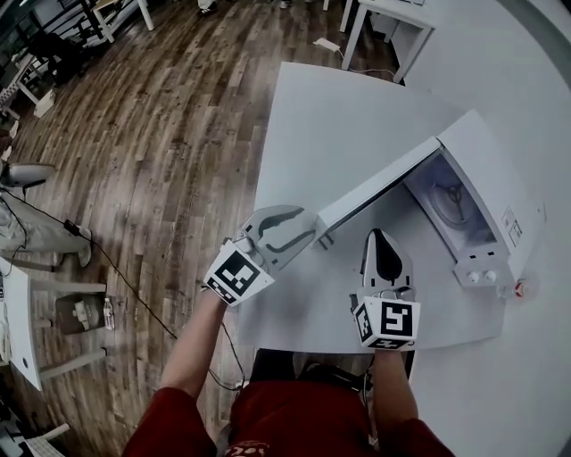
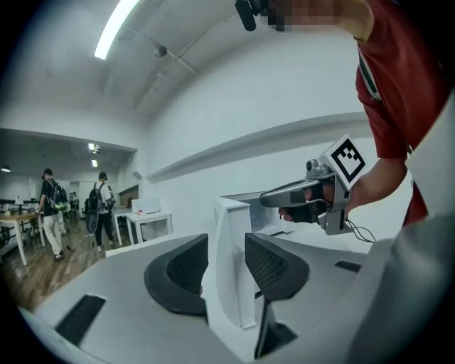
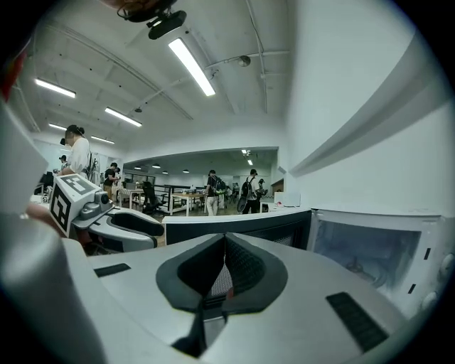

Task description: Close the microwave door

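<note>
A white microwave [image 1: 500,196] stands at the right of a white table [image 1: 339,116], its cavity [image 3: 370,249] showing. Its door [image 1: 379,186] hangs wide open, swung out toward the table's left edge. My left gripper [image 1: 294,234] is open at the door's free end. In the left gripper view that door edge [image 2: 233,227] stands upright between the two pads of the left gripper [image 2: 226,264], with a gap on the left side. My right gripper [image 1: 384,236] is shut on nothing, pointing at the space between door and cavity. The dark inner face of the door [image 3: 242,229] lies just ahead of the right gripper [image 3: 224,266].
The table's left edge drops to a wooden floor [image 1: 161,134] with a cable [image 1: 134,286] running across it. Another white table [image 1: 393,22] stands at the back. Several people [image 2: 50,206] walk in the far room. A white wall runs along the right.
</note>
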Tool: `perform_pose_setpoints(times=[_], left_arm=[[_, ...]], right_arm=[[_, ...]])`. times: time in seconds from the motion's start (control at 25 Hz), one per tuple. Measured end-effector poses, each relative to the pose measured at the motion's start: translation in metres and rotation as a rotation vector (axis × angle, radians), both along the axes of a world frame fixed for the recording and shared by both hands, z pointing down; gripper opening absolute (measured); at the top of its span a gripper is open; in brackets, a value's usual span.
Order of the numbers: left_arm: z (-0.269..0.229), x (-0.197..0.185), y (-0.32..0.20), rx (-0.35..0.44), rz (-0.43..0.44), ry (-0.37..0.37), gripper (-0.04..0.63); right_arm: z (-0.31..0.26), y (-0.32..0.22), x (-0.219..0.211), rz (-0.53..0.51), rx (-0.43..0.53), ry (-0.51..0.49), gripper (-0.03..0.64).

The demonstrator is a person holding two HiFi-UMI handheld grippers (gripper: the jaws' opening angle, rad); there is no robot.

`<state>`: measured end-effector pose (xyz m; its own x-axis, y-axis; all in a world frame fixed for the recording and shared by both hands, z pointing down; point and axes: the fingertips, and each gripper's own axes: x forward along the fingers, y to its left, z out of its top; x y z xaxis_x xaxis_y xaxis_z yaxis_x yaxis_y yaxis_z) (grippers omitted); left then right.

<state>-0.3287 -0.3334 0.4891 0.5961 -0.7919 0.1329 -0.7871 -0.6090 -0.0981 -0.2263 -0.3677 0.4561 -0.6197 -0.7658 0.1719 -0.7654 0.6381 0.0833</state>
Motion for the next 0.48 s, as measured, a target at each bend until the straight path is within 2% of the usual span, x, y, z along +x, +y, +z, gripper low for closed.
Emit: perform_pose_setpoints(times=[0.48], left_arm=[[0.023,0.003,-0.014,-0.093,0.238,0.027,0.199]], right_arm=[[0.012,-0.022,-0.004,0.037,-0.024,0.026,0.023]])
